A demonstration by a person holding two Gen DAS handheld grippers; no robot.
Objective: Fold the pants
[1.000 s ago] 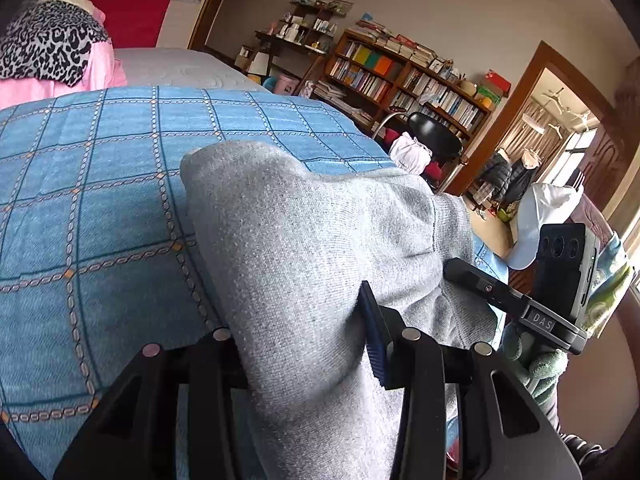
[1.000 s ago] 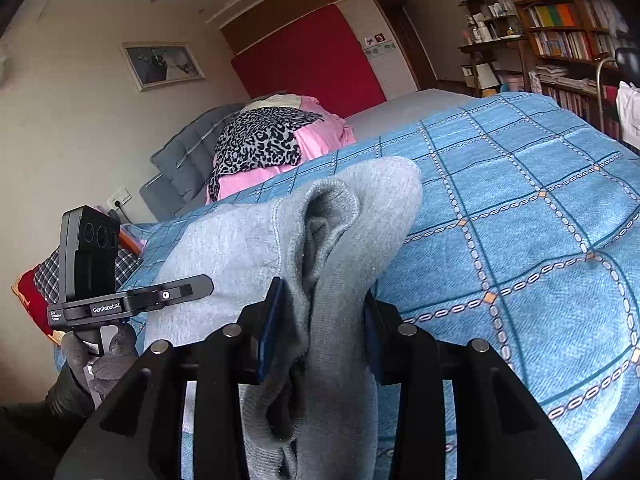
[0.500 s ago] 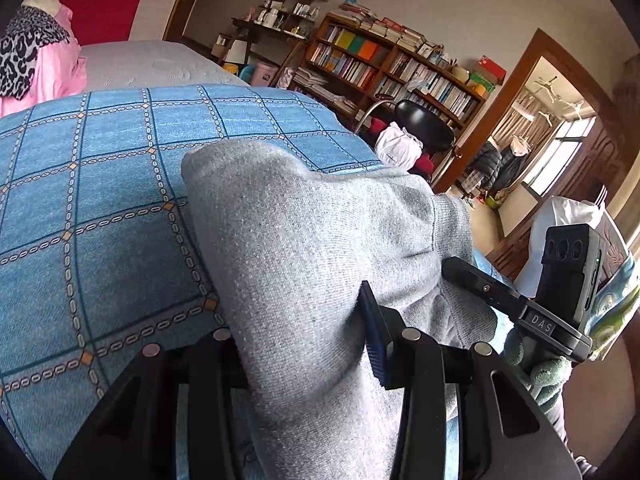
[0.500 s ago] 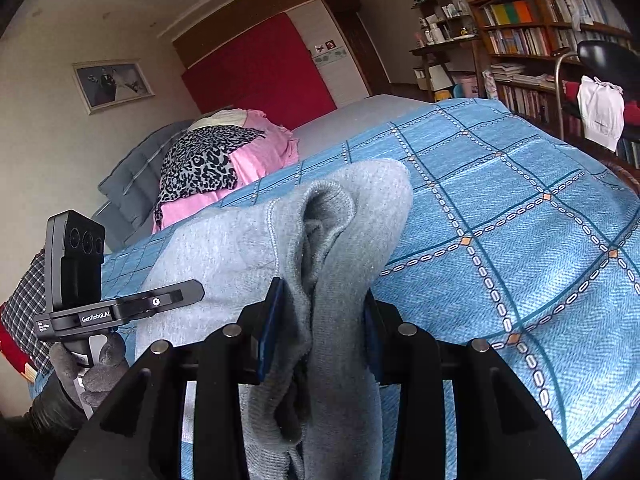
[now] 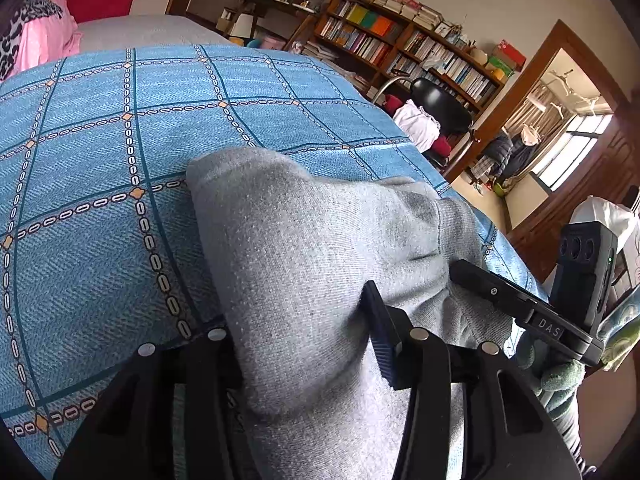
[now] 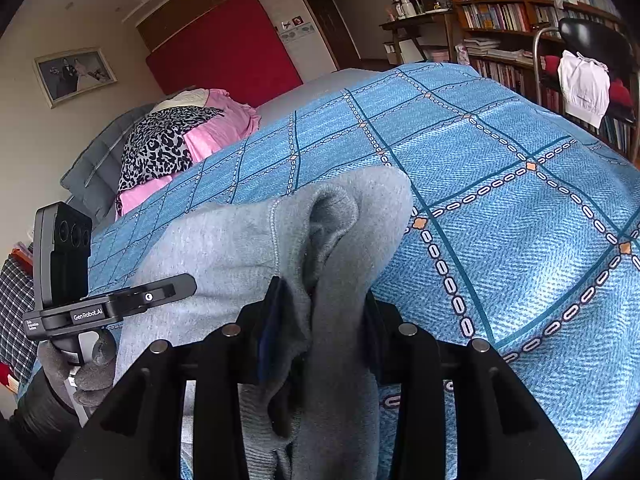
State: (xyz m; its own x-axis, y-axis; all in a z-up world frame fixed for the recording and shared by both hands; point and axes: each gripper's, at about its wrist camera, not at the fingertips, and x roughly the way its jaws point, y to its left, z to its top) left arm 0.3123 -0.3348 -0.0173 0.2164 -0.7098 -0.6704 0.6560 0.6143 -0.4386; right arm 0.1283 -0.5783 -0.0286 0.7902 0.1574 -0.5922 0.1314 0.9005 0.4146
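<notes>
Grey sweatpants [image 5: 304, 264]: soft, thick, limp fleece; sagged between grips. Left gripper [image 5: 304, 344] just widening, bunched cloth still between pads; right gripper [image 6: 320, 320] pinched folded edge. Best held at corners.

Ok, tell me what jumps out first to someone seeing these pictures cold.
The grey pants fill the foreground, bunched up on the blue checked bedspread, with fabric between the jaws of the left gripper and of the right gripper. The left jaws have just been opening. Behind, a red panel on the wall and a crowded bookshelf catch the eye.
</notes>
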